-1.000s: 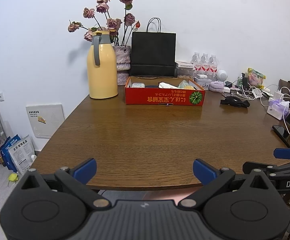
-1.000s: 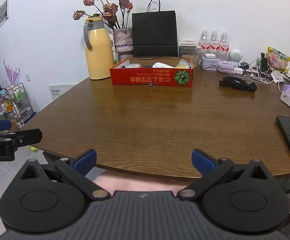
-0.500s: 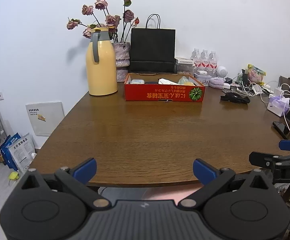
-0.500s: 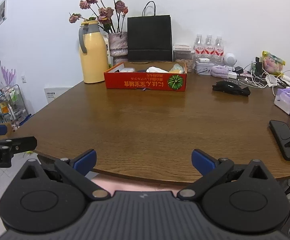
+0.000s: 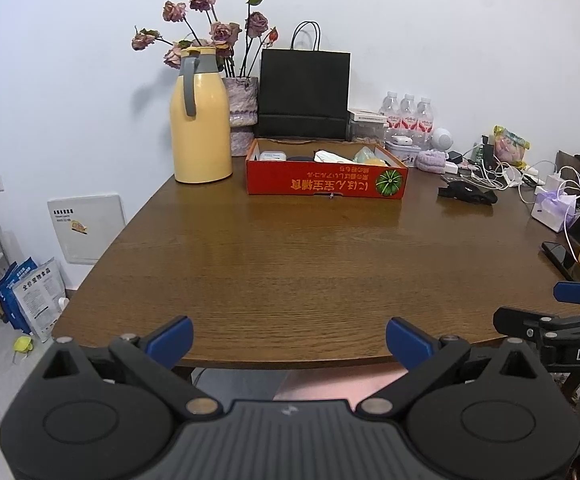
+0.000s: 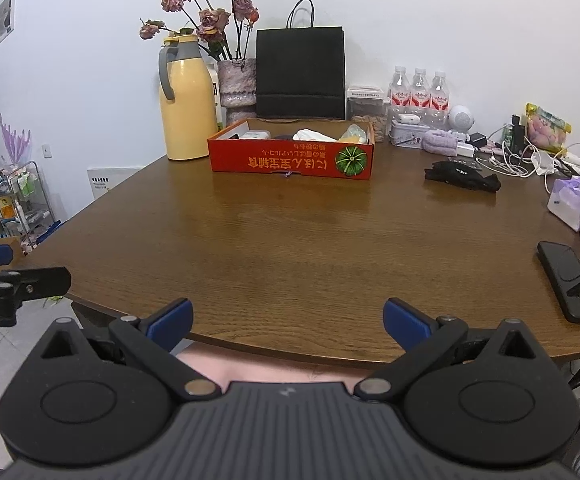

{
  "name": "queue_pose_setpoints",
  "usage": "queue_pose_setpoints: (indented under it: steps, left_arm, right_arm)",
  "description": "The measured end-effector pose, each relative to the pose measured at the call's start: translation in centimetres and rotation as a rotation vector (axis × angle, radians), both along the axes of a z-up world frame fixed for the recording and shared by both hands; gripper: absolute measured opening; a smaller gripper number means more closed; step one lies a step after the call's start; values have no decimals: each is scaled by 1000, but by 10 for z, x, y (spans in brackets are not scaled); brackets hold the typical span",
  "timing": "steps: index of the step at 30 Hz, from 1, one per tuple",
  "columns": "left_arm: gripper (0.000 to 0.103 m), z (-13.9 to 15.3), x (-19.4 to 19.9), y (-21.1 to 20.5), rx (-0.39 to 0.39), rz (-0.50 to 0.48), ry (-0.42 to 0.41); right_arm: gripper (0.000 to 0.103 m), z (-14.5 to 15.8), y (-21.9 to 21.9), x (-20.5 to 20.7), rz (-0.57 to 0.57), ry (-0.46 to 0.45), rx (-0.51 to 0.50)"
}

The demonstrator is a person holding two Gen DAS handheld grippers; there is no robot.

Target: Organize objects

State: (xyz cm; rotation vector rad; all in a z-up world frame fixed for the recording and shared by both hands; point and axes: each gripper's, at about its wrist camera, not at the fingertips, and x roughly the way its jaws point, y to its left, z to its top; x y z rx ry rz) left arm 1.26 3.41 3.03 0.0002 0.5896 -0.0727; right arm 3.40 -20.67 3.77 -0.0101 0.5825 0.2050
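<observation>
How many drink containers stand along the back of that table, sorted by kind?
Water bottles: 3
Yellow thermos jug: 1
Total: 4

Left claw (image 5: 288, 340) and right claw (image 6: 287, 320) gape.

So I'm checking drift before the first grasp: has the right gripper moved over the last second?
Yes. The right gripper pulled back and rose: the red box now sits lower and smaller.

yellow jug (image 5: 201, 120), black bag (image 5: 304, 94)
</observation>
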Motion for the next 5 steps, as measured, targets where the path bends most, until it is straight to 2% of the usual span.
queue_pose_setpoints:
  steps: [5]
  left_arm:
    - [103, 0, -2, 1, -2, 6, -15]
  right_arm:
    - [103, 1, 0, -1, 8, -8, -5]
